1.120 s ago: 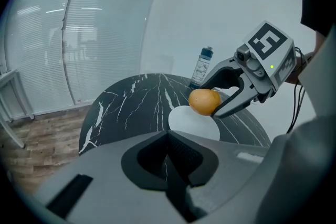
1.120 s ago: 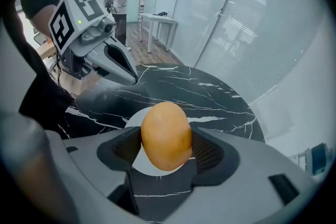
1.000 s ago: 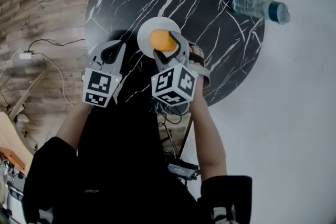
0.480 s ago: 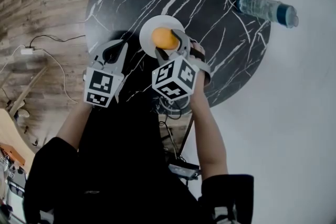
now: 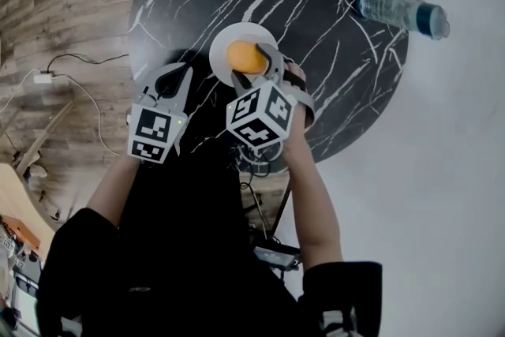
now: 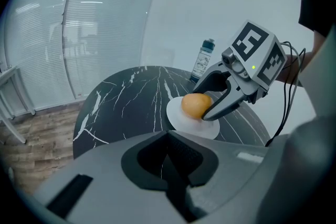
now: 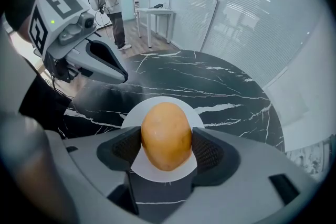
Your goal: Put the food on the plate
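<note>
In the head view, the left gripper (image 5: pixel 172 75) is left of the middle, over the black bench (image 5: pixel 316 12). Its jaws are together and hold nothing. Just to its right, the right gripper (image 5: pixel 252 63) points steeply down. Its jaws are wide apart and squeeze the orange egg-shaped food (image 7: pixel 166 135) from both sides. In the right gripper view, the food's long side runs from top to bottom. The food is right over the white plate (image 7: pixel 132 115).

Plate (image 5: pixel 223 46) partly behind food (image 5: pixel 246 57), R tool (image 5: pixel 254 69)
</note>
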Motion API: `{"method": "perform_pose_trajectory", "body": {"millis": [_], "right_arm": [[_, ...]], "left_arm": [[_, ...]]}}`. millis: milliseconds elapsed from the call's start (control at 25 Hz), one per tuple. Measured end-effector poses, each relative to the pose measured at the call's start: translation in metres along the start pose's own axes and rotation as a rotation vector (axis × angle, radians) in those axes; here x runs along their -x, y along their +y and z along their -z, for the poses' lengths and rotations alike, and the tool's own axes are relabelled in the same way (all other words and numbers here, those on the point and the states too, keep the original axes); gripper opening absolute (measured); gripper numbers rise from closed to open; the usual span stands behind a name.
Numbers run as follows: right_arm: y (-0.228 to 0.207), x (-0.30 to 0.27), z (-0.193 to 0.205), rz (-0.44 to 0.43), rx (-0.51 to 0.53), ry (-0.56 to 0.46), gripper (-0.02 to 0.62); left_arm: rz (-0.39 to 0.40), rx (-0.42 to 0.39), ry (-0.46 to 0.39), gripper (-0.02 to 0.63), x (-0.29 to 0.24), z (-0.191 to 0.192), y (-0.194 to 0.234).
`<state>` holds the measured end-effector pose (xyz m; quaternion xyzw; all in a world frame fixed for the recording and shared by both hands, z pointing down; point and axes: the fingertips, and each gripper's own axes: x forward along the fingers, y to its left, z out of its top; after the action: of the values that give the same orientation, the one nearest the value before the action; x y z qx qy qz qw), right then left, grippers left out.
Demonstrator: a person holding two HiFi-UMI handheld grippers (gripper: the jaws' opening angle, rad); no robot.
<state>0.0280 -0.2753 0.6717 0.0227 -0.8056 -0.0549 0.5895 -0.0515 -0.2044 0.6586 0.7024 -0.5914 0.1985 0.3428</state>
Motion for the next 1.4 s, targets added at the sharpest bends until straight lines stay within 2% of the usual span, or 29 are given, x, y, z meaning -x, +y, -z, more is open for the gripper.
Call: {"method": "perform_pose_trajectory", "body": {"millis": [200,400,720,920,960,1040,1200,1320,1400], "right_arm": [[-0.004,0.003,-0.002,0.041,0.006,-0.015,0.313],[0.003,0.014,-0.007,0.022,-0.048,-0.069,0.331],[0.005,0.038,-0.012,0.089,-0.14,-0.134,0.331],[0.009,0.059,-0.01,0.152,-0.253,-0.205,0.33],[0.011,0.062,-0.008,0.164,-0.291,-0.222,0.32],[0.014,0.069,-0.002,0.188,-0.396,-0.267,0.217],[0.024,0.079,0.01,0.227,-0.636,-0.368,0.105],[0.03,0.084,0.02,0.274,-0.767,-0.423,0.01],[0.038,0.086,0.025,0.287,-0.839,-0.459,-0.003]], "left_arm": [[0.001,-0.003,-0.005,0.0,0.002,-0.004,-0.003],[0.0,-0.002,-0.011,0.0,0.011,-0.01,-0.004],[0.03,-0.082,-0.019,0.0,0.025,-0.026,-0.012],[0.063,-0.132,-0.026,0.0,0.035,-0.035,-0.023],[0.073,-0.143,-0.025,0.0,0.037,-0.036,-0.026],[0.09,-0.169,-0.016,0.0,0.039,-0.034,-0.031],[0.113,-0.216,0.001,0.0,0.043,-0.025,-0.039],[0.121,-0.242,0.005,0.0,0.046,-0.021,-0.044],[0.135,-0.252,0.005,0.0,0.047,-0.017,-0.05]]}}
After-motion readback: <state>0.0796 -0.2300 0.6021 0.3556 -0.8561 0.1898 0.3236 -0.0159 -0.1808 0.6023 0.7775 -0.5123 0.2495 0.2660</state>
